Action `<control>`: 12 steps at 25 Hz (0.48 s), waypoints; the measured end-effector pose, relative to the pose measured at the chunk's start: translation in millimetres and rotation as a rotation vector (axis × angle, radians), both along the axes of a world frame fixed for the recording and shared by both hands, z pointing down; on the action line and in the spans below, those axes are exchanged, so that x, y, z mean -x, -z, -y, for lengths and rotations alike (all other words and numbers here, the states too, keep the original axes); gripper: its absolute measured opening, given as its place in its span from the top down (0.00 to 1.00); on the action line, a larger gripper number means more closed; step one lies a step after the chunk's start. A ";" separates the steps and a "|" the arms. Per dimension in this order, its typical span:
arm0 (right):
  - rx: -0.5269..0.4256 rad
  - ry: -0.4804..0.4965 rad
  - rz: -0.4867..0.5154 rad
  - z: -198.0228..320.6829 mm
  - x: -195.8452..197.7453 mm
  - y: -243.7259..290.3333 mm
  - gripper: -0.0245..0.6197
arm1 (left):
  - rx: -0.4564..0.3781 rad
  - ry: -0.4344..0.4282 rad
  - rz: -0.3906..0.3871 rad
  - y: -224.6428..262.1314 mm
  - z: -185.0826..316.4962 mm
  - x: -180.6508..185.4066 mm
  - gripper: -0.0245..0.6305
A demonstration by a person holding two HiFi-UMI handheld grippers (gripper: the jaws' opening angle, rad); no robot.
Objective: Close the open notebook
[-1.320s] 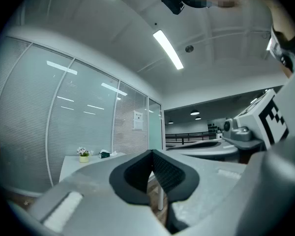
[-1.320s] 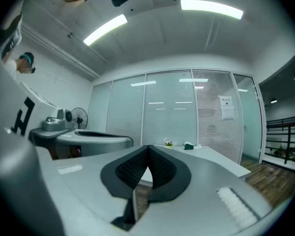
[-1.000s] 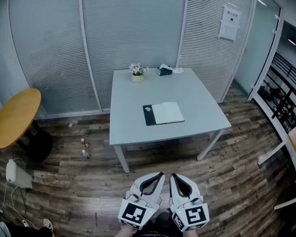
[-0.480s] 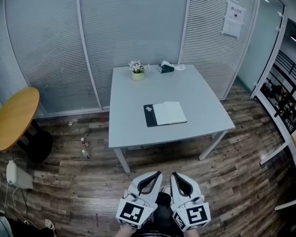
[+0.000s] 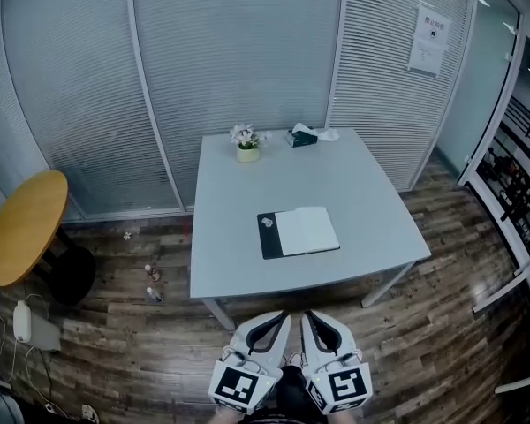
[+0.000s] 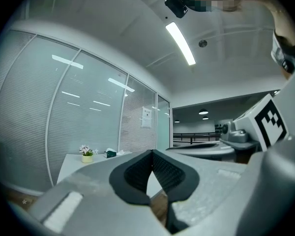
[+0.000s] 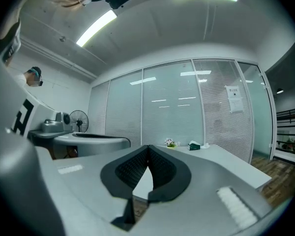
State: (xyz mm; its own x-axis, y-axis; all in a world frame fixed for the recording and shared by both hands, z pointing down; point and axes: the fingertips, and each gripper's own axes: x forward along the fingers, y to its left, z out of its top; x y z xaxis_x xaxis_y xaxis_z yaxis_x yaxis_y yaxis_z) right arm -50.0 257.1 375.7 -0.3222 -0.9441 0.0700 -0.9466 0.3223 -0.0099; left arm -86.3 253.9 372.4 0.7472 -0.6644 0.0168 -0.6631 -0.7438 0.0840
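The open notebook (image 5: 299, 233) lies flat on the grey table (image 5: 238, 184), near its front edge, with a dark cover on the left and a white page on the right. Both grippers are held side by side low in the head view, short of the table and over the wooden floor. My left gripper (image 5: 284, 315) is shut with its tips touching and nothing between them; its own view shows the same at the left gripper (image 6: 151, 152). My right gripper (image 5: 306, 314) is likewise shut and empty, as the right gripper (image 7: 147, 146) shows. The notebook is hidden in both gripper views.
A small flower pot (image 5: 246, 140) and a tissue box (image 5: 303, 135) stand at the table's far edge. A round wooden table (image 5: 26, 226) is at the left, with small bottles (image 5: 153, 276) on the floor beside the grey table. Blinded glass walls close the back.
The table and notebook have come nearer and lower in the head view. Both grippers stay shut, side by side at the bottom of the frame.
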 end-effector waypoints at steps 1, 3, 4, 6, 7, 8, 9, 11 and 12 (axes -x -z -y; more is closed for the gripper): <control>0.004 0.009 0.001 10.4 -3.7 0.8 0.96 | 0.001 0.008 0.002 1.4 9.6 -3.8 0.96; 0.011 0.030 -0.003 29.8 -9.8 2.4 0.96 | 0.005 0.025 0.010 3.0 28.5 -11.1 0.96; 0.013 0.040 -0.006 39.2 -12.7 3.3 0.96 | 0.004 0.031 0.019 2.6 38.1 -14.8 0.96; 0.012 0.054 -0.007 58.6 -20.0 5.4 0.96 | -0.004 0.039 0.041 0.7 58.1 -23.0 0.96; 0.013 0.061 -0.003 68.2 -23.6 6.0 0.96 | 0.003 0.046 0.040 0.7 67.6 -27.2 0.96; 0.015 0.070 0.002 77.2 -26.9 6.0 0.96 | 0.013 0.055 0.036 0.7 76.2 -31.0 0.96; 0.019 0.080 0.006 85.4 -30.0 5.2 0.96 | 0.021 0.064 0.037 0.0 84.1 -34.6 0.96; 0.025 0.098 0.008 100.6 -37.1 3.2 0.96 | 0.030 0.079 0.044 -2.2 99.1 -42.0 0.96; 0.027 0.105 0.008 108.3 -41.4 2.4 0.96 | 0.032 0.085 0.047 -3.2 106.8 -46.1 0.96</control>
State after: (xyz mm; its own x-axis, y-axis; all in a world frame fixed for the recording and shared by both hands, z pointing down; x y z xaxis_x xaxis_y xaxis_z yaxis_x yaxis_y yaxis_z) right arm -8.6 148.8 373.4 -0.4194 -0.9031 0.0924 -0.9077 0.4188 -0.0273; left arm -40.2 147.1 375.6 0.6858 -0.7241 0.0729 -0.7278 -0.6818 0.0743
